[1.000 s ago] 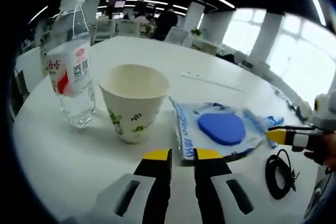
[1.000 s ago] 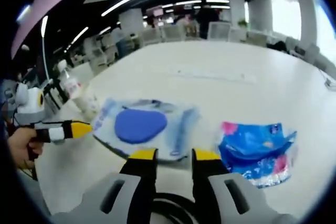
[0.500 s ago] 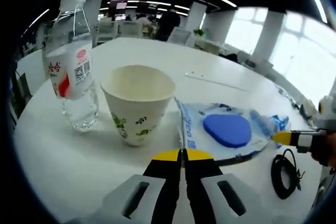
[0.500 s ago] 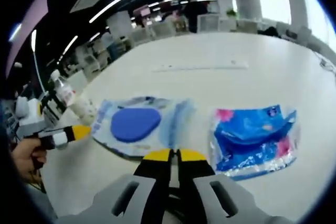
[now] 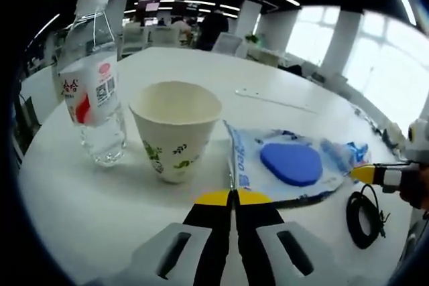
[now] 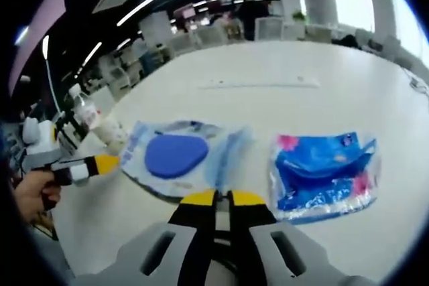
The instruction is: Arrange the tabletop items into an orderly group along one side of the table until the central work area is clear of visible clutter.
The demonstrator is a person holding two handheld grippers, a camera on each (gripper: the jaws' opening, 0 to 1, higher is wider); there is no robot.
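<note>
Left gripper view, left to right: clear plastic water bottle (image 5: 92, 78), beside it white paper cup with green leaf print (image 5: 175, 128), then pale-blue wipes pack with blue oval lid (image 5: 288, 165), black coiled cable (image 5: 362, 208). Left gripper (image 5: 233, 198) clenched on pack's near edge. Right gripper (image 6: 216, 198) clenched likewise; blue crinkled plastic packet (image 6: 324, 175) at right.

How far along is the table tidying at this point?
Done: bottle and paper cup stand side by side. In hand: the left claw and right claw are shut at opposite edges of the wipes pack; a grip isn't certain. Left: pack, blue packet and black cable lie spread across the table.
</note>
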